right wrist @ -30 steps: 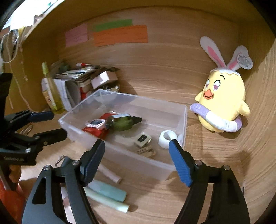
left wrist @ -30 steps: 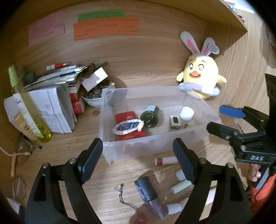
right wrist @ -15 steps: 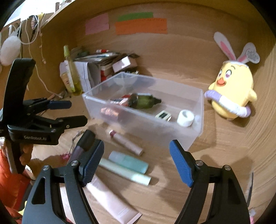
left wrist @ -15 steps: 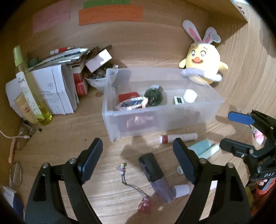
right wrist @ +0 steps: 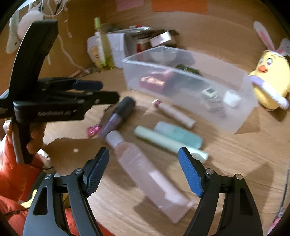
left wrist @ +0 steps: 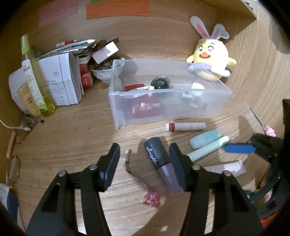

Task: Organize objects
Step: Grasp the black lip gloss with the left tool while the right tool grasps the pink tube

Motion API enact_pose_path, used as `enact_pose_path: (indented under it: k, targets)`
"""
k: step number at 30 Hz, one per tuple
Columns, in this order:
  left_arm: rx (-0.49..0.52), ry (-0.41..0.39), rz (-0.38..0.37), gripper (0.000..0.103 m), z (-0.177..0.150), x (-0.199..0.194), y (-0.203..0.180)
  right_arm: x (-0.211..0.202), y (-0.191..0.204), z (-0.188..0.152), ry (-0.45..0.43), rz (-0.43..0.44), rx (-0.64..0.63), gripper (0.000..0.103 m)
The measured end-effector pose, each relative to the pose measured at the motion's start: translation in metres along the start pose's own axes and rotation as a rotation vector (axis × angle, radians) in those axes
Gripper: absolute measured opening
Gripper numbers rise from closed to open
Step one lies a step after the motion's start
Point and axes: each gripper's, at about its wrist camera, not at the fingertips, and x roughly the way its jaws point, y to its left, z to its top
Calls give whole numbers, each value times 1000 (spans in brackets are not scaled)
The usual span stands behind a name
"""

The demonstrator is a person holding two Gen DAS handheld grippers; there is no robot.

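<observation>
Left wrist: purple tube between jaws.

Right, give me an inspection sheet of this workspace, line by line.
Surface: wooden desk, wood grain, inside a wooden nook.
Job's things: clear bin holding a red packet, a dark bottle and small bits; loose in front of it are a dark-capped purple tube, a lip stick, two mint tubes and a pink tube.
Clutter: paper stack, yellow spray bottle, bowl, pink bead charm, glasses.
Grippers: left tool open, empty, over the purple tube; right tool open, empty, over the pink tube.
Cables: white cord at left edge.
Surroundings: yellow chick plush, sticky notes on back wall.
</observation>
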Motion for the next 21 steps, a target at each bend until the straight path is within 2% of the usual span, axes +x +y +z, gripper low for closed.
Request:
enact_pose_path:
  k: [4,6,8,10,16,21]
  targets:
    - [-8,17,-29,47,-2,1,-1,11,8,1,34,27,-22,75]
    - [-5,34,-41,45,-3,5,-3,17,12,2,48,25,-37,71]
    - [1,45,-48,44,-3,9,-5,23,16,4,71,18,-53,60]
    - [8,57,-51,44,-3,14,-7,28,19,5,87,14,-64,57]
    - [5,96,-68,44,0,29,-8,28,20,6,84,-5,-91,33]
    - [3,118,-73,44,2,41,-8,23,15,-1,74,-5,-91,32]
